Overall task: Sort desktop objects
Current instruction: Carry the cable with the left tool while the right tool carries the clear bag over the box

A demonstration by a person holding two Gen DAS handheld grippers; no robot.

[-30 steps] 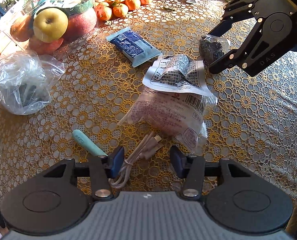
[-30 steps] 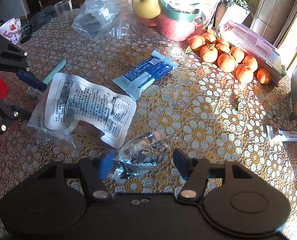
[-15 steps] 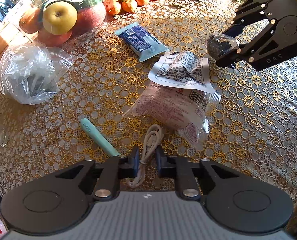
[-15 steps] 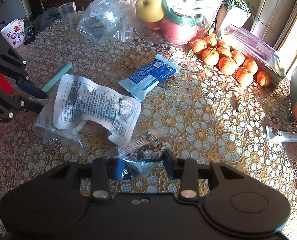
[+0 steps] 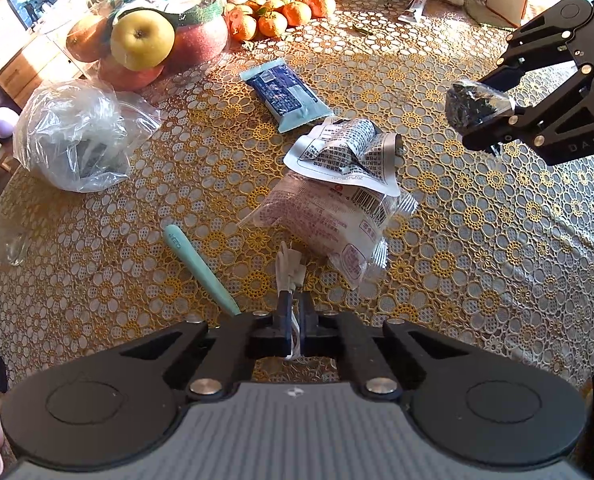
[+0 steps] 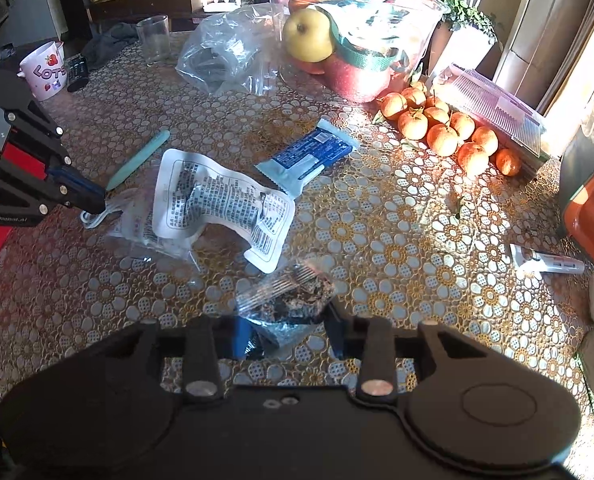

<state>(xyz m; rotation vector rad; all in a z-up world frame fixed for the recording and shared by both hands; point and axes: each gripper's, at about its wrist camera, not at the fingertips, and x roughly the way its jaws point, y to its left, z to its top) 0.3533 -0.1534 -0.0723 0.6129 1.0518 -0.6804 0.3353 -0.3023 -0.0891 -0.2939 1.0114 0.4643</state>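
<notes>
The left gripper [image 5: 293, 312] has its jaws pressed together on a pale cable [image 5: 289, 268], which sticks out past the tips and hangs a little above the table [image 5: 497, 240]; the right gripper [image 6: 285, 330] has its jaws closed on a small clear packet [image 6: 293, 300] with dark content, and the left view shows this packet [image 5: 477, 106] held clear of the cloth; these jaws have just been closing, and now they stand narrow around the packet. In the middle of the table lies a white pouch [image 5: 345, 152] with printed text, crumpled, partly on top of a pinkish bag [image 5: 329, 224]; a blue wrapper [image 5: 285, 94] lies just beyond them, toward the far edge; a mint pen [image 5: 197, 268] lies beside the cable, apart from the pinkish bag. Near the far edge stands a clear bowl [image 6: 429, 16] with apples, and a group of oranges [image 6: 445, 132] lies beside it; a crumpled plastic bag [image 5: 73, 140] and a glass [image 6: 153, 38] are at the left edge; a tube [image 6: 545, 262] lies near the right edge.
</notes>
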